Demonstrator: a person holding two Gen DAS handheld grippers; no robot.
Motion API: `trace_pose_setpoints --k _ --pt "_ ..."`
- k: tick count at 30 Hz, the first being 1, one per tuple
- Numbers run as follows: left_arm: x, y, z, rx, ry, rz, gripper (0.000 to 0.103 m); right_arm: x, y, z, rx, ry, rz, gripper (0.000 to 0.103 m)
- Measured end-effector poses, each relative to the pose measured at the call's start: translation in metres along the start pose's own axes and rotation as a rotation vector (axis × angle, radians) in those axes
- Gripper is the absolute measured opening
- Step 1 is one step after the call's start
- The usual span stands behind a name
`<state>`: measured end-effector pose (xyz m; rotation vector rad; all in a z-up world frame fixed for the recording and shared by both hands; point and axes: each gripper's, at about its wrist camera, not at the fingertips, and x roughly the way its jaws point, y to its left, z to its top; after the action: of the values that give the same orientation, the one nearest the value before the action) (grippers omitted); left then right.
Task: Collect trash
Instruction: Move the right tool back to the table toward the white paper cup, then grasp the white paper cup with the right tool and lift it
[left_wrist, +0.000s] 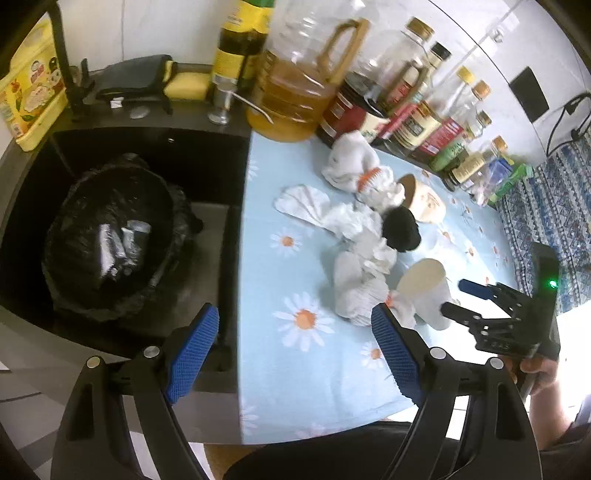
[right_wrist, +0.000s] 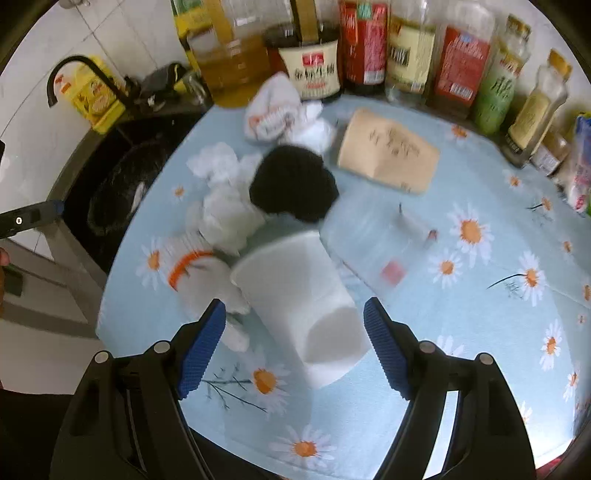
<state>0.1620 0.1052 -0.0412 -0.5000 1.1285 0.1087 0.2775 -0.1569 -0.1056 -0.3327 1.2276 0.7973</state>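
**Trash pile on daisy cloth; both tongs spread and empty**

Left gripper (left_wrist: 295, 354): jaws spread wide, nothing between the pads. It hangs over the edge where the sink (left_wrist: 207, 147) meets the cloth (left_wrist: 280, 376). In the sink sits a bin (left_wrist: 110, 236) lined with a black bag; pale items lie inside it, too blurred to identify.

Right gripper (right_wrist: 293, 349): jaws spread, pads clear of any object. A white cup (right_wrist: 299, 306) lies on its side between and just ahead of the fingers; contact with either pad is not evident. The left view shows this gripper's fingertips just beside the cup, with part of the holding hand (left_wrist: 535, 369) cut off at the frame edge.

Trash location: on the cloth, in a loose heap behind the cup. It comprises crumpled tissues (right_wrist: 225, 210), a black wad (right_wrist: 291, 184) partly covering them, a white wrapper (right_wrist: 273, 114) with orange print, and a tan cup (right_wrist: 388, 155) on its side. A clear plastic item (right_wrist: 380, 243) near the white cup is barely distinguishable from the cloth.

Bottles (right_wrist: 406, 48) line the back; their tops are cropped in the right view. Motion blur softens most edges.
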Motion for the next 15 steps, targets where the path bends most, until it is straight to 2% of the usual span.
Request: trace_pose_setpoints --k 12,15 --pt "0.012 -0.027 -0.022 -0.022 -0.007 0.026 0.082 0.035 -0.014 0.0 -0.089 0.091 0.049 0.076" --pt "0.013 -0.026 -0.026 -0.036 -0.004 0.036 0.082 0.041 -0.014 -0.002 -0.101 0.105 0.07 0.07"
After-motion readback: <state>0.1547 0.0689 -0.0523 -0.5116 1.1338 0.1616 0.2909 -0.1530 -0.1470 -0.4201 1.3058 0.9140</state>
